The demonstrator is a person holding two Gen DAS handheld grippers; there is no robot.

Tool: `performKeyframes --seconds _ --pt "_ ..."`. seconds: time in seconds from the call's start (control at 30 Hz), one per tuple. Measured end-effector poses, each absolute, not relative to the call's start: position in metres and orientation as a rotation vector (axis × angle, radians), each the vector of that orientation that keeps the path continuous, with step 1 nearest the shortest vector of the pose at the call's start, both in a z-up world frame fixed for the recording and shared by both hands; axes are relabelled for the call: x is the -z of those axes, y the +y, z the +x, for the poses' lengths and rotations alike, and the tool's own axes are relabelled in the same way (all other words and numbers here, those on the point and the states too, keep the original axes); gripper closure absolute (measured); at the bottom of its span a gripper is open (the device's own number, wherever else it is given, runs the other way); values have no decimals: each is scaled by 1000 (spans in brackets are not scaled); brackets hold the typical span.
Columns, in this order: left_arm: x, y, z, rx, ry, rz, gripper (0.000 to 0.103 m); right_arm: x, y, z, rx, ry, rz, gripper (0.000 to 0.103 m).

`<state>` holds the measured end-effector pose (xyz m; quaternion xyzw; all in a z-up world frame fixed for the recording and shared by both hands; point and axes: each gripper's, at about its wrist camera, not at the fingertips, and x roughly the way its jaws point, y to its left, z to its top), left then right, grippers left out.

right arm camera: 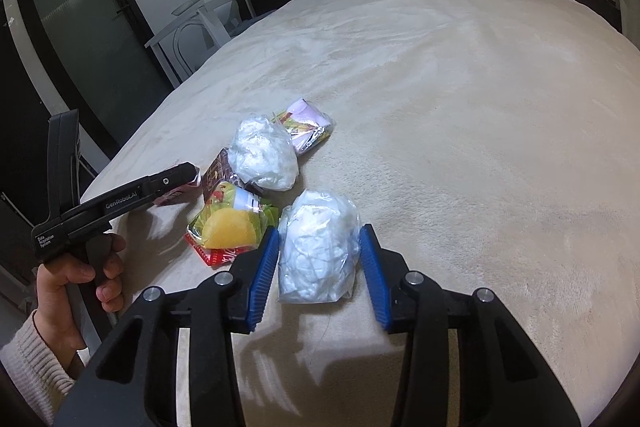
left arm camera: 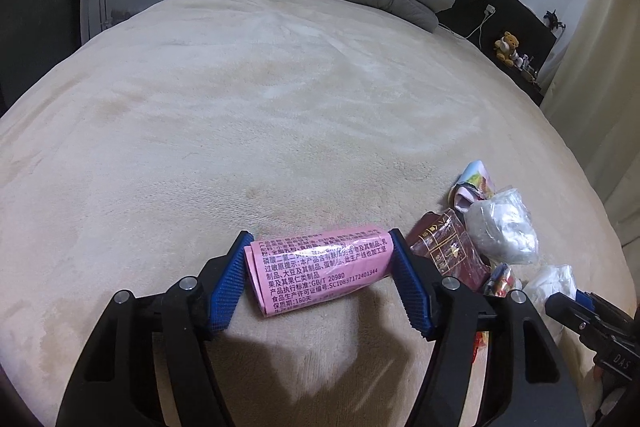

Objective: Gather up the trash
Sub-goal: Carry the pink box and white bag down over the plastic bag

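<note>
Looking at it, the collecting is only just getting going: all the trash sits on the beige bed cover (left arm camera: 280, 107), and no bin or bag to put it in shows in either view.

The left gripper (left arm camera: 322, 279) has a rolled pink snack wrapper (left arm camera: 320, 269) squeezed endwise between its blue pads, roll still lying on the cover. The right gripper (right arm camera: 320, 267) has closed in on a clear bag of white tissue (right arm camera: 318, 253); left pad touches it, but the right one looks a hair off, so I can't say it's clamped.

Left over, ahead and to the left of the right claw: a yellow-and-green snack packet (right arm camera: 234, 227), a maroon wrapper (right arm camera: 216, 173), a second tissue bag (right arm camera: 264, 155) and a foil packet (right arm camera: 306, 125) just behind that.
</note>
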<state>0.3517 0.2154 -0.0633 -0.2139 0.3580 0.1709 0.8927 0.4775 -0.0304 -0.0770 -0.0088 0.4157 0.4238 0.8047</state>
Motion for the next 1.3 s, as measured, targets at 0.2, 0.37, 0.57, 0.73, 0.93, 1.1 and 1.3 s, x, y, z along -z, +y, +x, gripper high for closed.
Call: performKeyframes --seconds 0.2,0.37,0.57,0.73,0.93,1.1,1.3 --pt "56 208 337 -352 718 -463 37 71 -51 475 -899 904 59 61" --pt "43 193 314 -328 692 -495 37 69 -65 463 -889 904 98 61" --pt "27 176 278 -289 653 -519 37 68 -75 440 -905 895 64 61" --pt "18 173 256 -265 606 -545 37 66 -83 427 -921 875 70 61" --pt "13 164 250 -219 576 -520 37 66 -91 421 -905 874 57 61" --pt "9 153 250 -174 578 -497 37 61 -104 409 -891 860 61 61" --pt "4 142 240 -130 563 -487 37 48 -122 385 -883 825 87 61"
